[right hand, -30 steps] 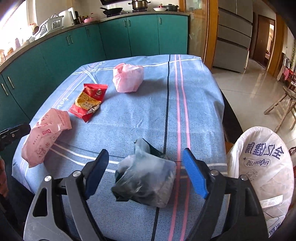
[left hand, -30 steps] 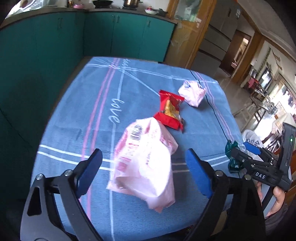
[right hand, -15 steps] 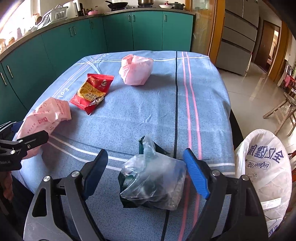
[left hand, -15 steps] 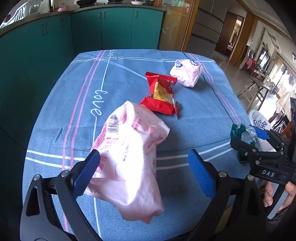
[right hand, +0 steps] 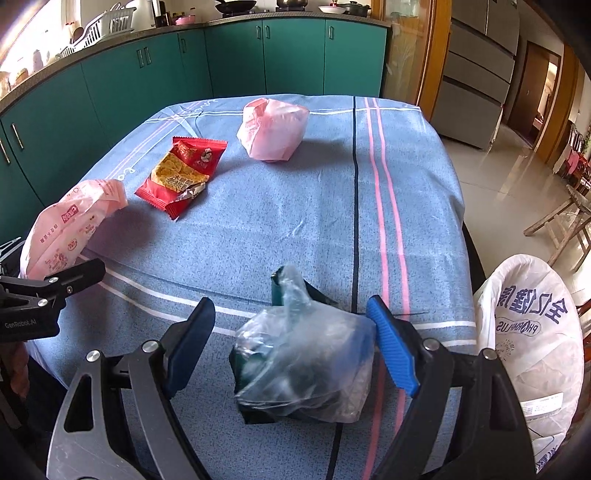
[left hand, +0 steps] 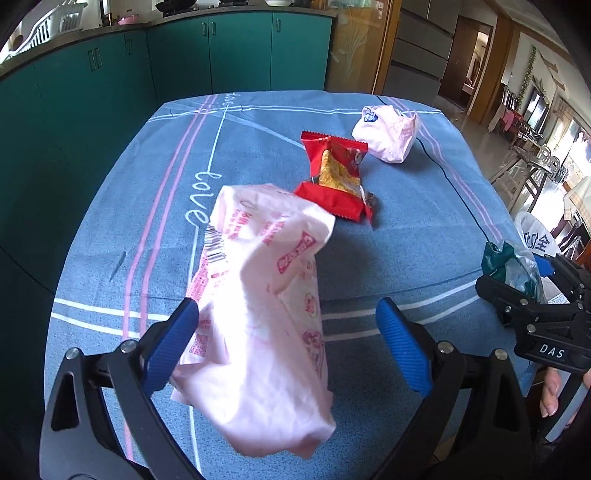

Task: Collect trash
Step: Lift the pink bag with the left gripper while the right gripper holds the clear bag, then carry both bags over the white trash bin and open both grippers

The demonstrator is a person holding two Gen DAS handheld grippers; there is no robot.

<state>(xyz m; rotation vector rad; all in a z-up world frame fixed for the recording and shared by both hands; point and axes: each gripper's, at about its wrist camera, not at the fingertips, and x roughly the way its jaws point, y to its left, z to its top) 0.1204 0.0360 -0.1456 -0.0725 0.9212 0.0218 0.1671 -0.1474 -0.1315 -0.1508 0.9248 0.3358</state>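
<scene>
Pink wrapper (left hand: 258,314) btwn open left claw (left hand: 288,343) fingers, touching left pad.

On the counter (right hand: 295,221), the snack packet (right hand: 183,170) lies between the printed bag (right hand: 70,225) and the knotted bag (right hand: 275,127); a sack (right hand: 532,343) stands beside the counter's right edge.

**Teal kitchen, sunlit hall**

Teal cabinets (right hand: 236,62) lined the far and left walls, with pans (right hand: 236,5) and a dish rack (right hand: 107,26) on their counter. A blue striped cloth (right hand: 295,206) covered the worktop. To the right stood a grey refrigerator (right hand: 476,74) and a wooden door frame (right hand: 439,48). Daylight gleamed on the pale tiled floor (right hand: 498,158) at far right.
</scene>
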